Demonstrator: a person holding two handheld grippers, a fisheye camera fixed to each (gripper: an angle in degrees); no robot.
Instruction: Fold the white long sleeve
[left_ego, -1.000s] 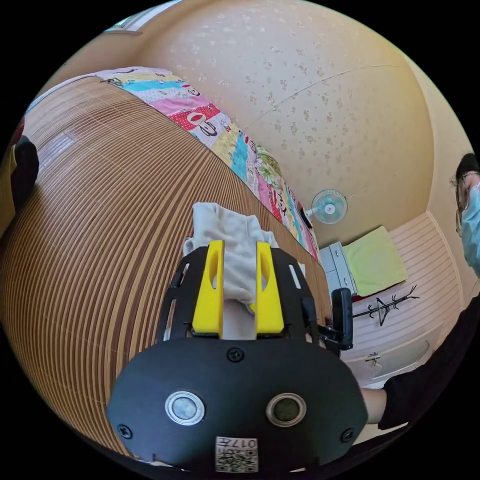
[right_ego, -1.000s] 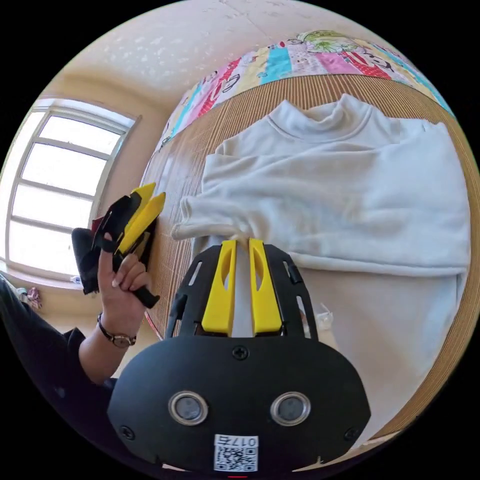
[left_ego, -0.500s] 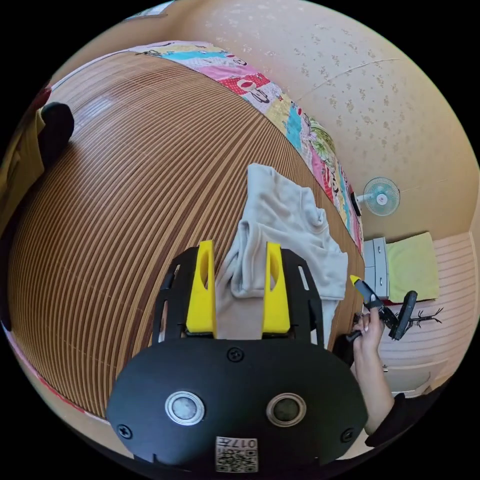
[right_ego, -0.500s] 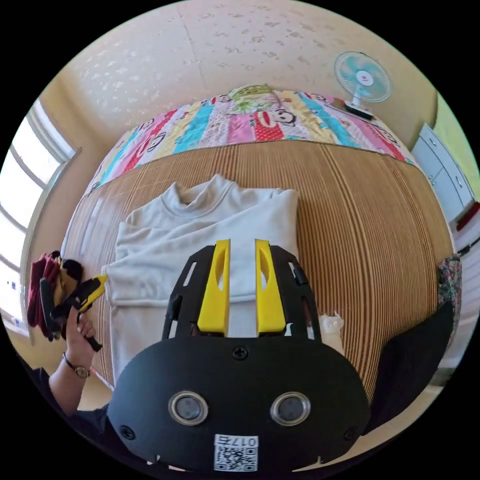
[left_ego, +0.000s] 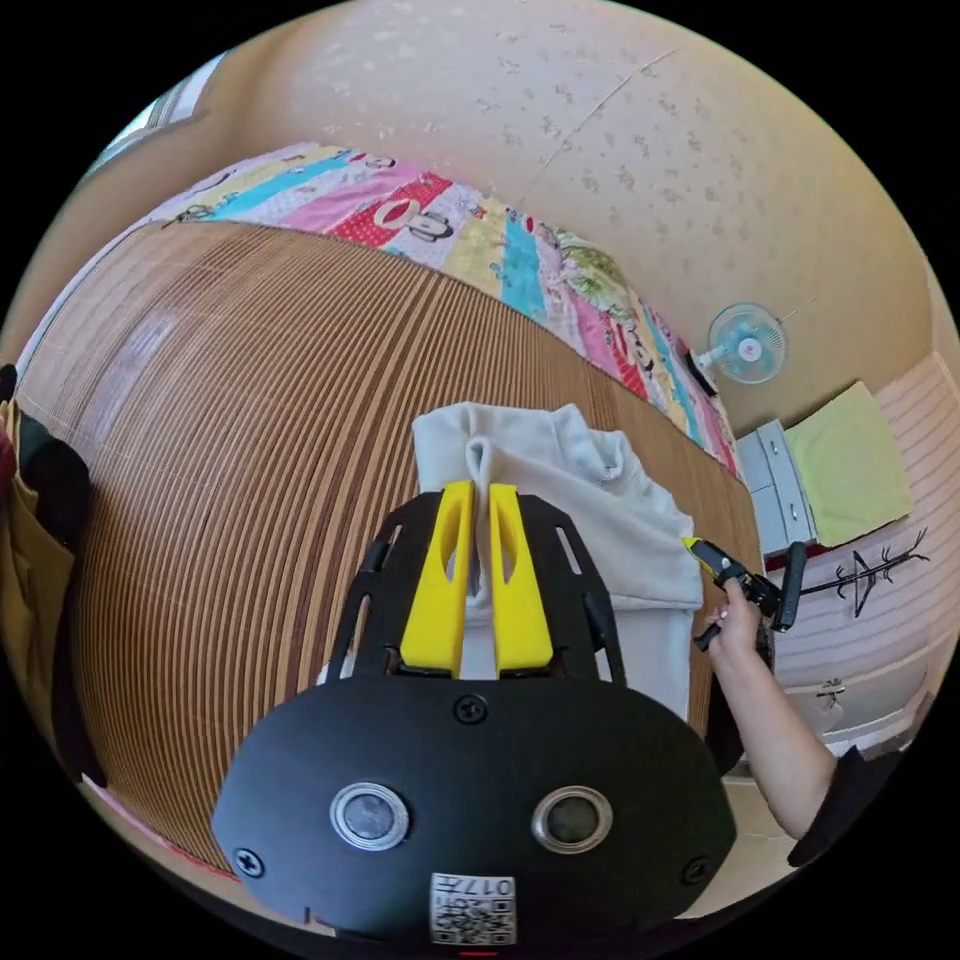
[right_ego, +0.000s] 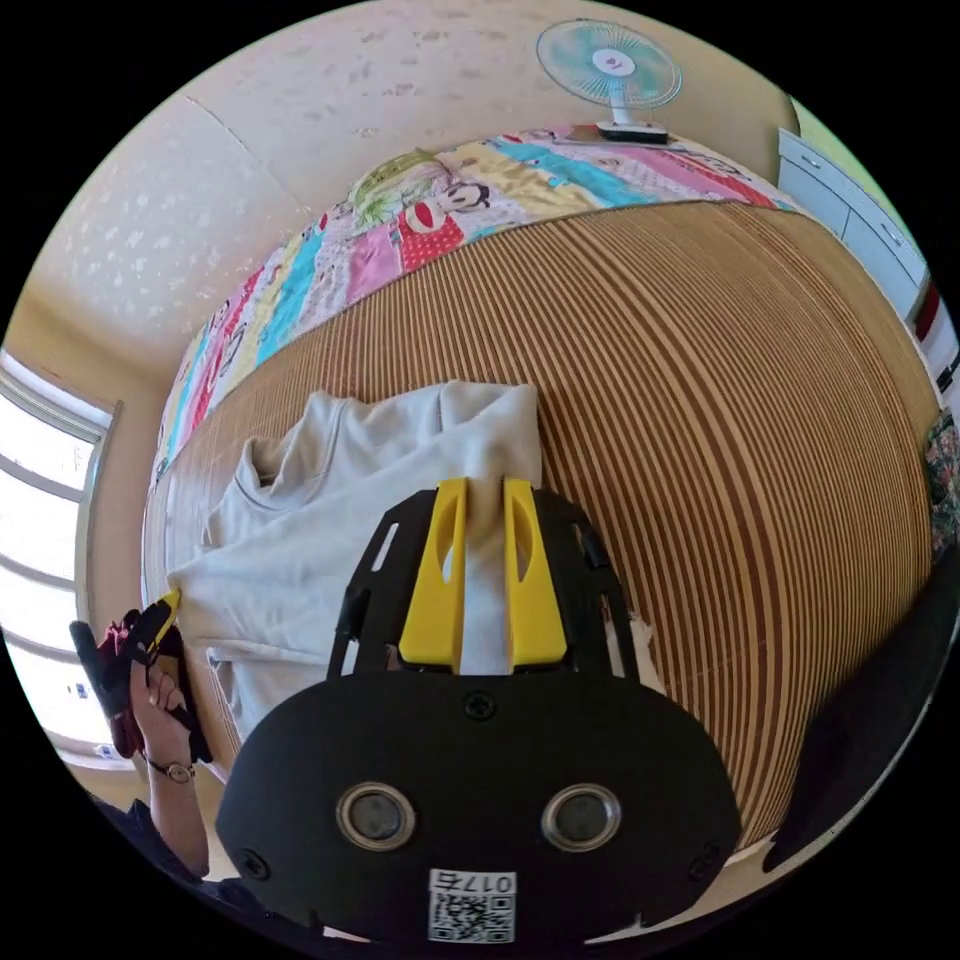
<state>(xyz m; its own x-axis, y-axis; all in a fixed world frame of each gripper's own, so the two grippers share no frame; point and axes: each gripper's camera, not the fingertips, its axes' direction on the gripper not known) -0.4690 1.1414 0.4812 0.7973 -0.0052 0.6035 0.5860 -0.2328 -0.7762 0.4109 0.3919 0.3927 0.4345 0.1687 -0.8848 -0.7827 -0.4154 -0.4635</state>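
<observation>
Your left gripper (left_ego: 479, 487) has its yellow jaws pinched nearly together on a ridge of the white long sleeve (left_ego: 580, 500), at the shirt's edge on the window side. Your right gripper (right_ego: 484, 484) has its jaws a bit wider, but fabric runs up between them and both seem to press on it, at the shirt's opposite edge next to bare mat.

The shirt lies on the striped bamboo mat (left_ego: 250, 420), collar pointing toward the colourful cartoon quilt (left_ego: 480, 240) that runs along the wall side of the bed. It looks partly folded already, with a sleeve laid across the body.

What each view gives you that the other doesn't: in the left gripper view you get your other gripper out past the shirt's far edge, a hand (left_ego: 735, 625) around its handle, plus a grey drawer unit (left_ego: 775, 490) with a green cloth (left_ego: 850, 465) beside it, and a coat-rack shape on the striped wall. The right gripper view gives you the bright window (right_ego: 40, 520) and the collar (right_ego: 290, 465) much more clearly, and the left gripper's yellow tip sitting right at the shirt's edge.

The fan (right_ego: 610, 65) turns up in both, at the end of the quilt. Some dark and mustard clothes (left_ego: 35, 530) sit at the mat's edge. Each gripper's black body hides the near part of the shirt.
</observation>
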